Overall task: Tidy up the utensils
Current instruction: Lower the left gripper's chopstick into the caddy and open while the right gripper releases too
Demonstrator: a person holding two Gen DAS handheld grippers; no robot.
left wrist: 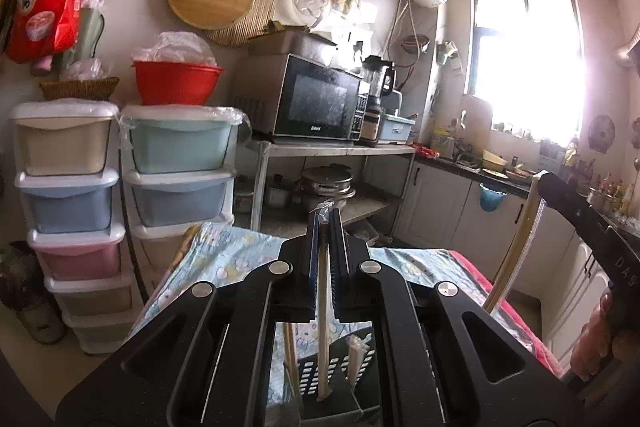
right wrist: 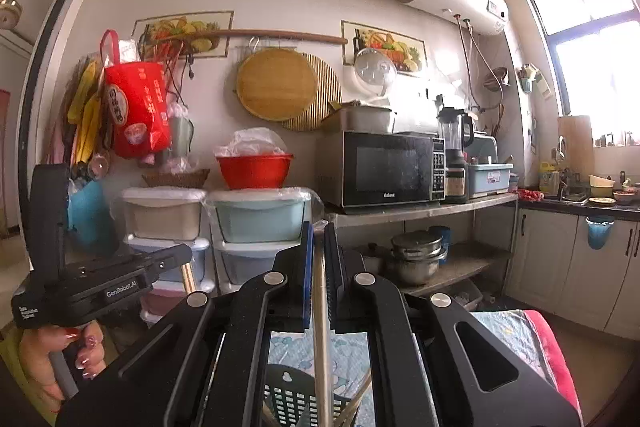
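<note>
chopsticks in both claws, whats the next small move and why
Probably lower the left claw so its chopstick drops into the dark slotted holder right beneath it. Both claws are shut on chopsticks hanging over the holder, and the right claw holds its chopstick above it too.

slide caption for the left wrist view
Left gripper shut on a chopstick above the dark slotted holder.
</note>
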